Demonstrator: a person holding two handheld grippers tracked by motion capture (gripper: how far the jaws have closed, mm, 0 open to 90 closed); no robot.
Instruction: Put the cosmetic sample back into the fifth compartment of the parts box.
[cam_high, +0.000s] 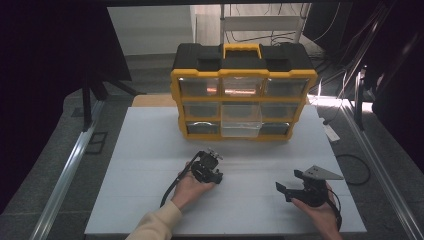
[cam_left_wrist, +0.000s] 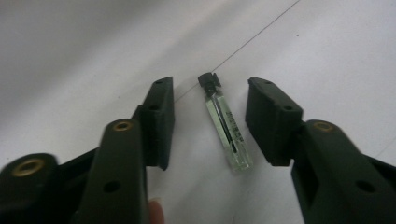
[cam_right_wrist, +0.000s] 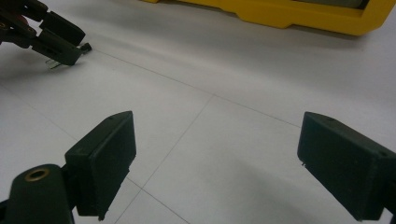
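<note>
Lying flat on the white counter (cam_high: 150, 165), the small glass vial (cam_left_wrist: 226, 126) rests between the left tool (cam_left_wrist: 210, 123)'s pads, which stand apart and touch nothing. Closing off-centre could roll or flick the slim vial away. Well right, the right tool (cam_right_wrist: 215, 163) gapes empty; the yellow organizer (cam_high: 243, 90) stands far behind.

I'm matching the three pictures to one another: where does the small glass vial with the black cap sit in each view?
High view: too small to make out, under the left gripper.
Left gripper view: the vial lies centre, between the open jaws, cap away from the camera.
Right gripper view: top left, a glimpse of the vial beneath the left gripper.
Shared landmark: the seam lines on the white table.
</note>
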